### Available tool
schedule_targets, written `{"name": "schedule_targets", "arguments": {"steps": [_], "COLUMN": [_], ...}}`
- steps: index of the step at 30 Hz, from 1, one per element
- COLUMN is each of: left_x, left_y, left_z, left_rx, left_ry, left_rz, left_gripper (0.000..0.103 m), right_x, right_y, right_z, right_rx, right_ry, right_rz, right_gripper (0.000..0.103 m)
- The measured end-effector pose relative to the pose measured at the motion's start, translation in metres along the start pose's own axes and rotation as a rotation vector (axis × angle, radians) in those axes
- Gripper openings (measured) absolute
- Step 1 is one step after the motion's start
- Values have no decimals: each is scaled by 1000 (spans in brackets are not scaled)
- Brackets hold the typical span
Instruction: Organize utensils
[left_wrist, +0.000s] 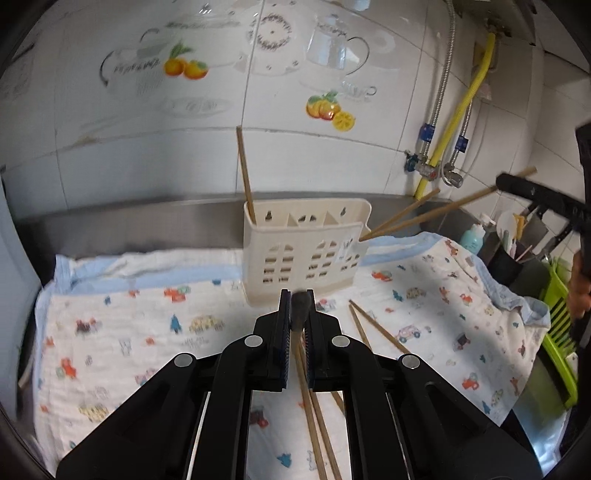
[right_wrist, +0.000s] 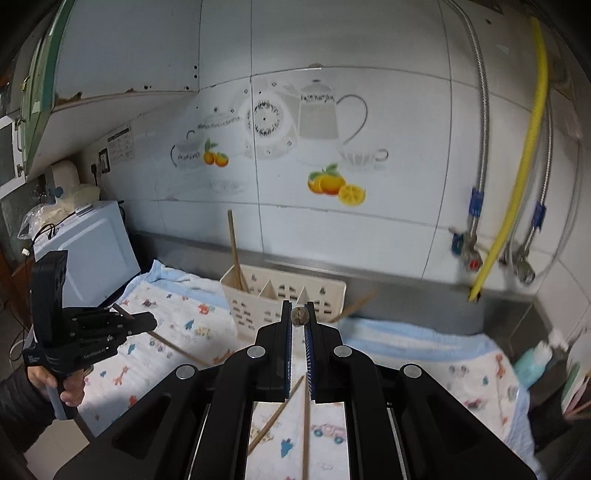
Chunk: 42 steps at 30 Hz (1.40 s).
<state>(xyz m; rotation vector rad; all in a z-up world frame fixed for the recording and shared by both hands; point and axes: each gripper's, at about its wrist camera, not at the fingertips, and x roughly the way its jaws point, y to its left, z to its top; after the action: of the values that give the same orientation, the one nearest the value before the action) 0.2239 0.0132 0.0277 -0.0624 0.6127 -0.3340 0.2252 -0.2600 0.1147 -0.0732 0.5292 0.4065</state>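
A cream slotted utensil holder stands on a patterned cloth by the steel back ledge. One chopstick stands upright in its left compartment. My left gripper is shut on a dark-tipped chopstick, just in front of the holder. My right gripper is shut on another chopstick, raised to the right of the holder. Two slanting chopsticks reach toward the holder's right side. Loose chopsticks lie on the cloth.
A white microwave stands at the left end. Water valves and a yellow hose hang on the tiled wall at right. A teal bottle, a black cup of utensils and a green rack crowd the right side.
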Motion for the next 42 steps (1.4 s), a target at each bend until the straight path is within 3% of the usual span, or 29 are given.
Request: {"name": "schedule_targets", "arguments": {"steps": [13, 24, 32, 42], "left_x": [-33, -29, 10, 60], "left_y": [-27, -37, -28, 5], "left_z": [85, 162, 171, 153], "left_rx": [103, 100, 77, -14], "left_ry": [-173, -351, -371, -255], "left_rz": [25, 78, 141, 137], "left_gripper": [5, 5, 5, 5], "right_x": [17, 49, 70, 91], "right_y": [-8, -19, -22, -23], "right_z": [45, 59, 52, 40], "right_rx": [-34, -47, -47, -52], "right_ry": [-4, 62, 92, 138], "right_rz": [-27, -46, -31, -22], "right_gripper": [6, 6, 6, 6]}}
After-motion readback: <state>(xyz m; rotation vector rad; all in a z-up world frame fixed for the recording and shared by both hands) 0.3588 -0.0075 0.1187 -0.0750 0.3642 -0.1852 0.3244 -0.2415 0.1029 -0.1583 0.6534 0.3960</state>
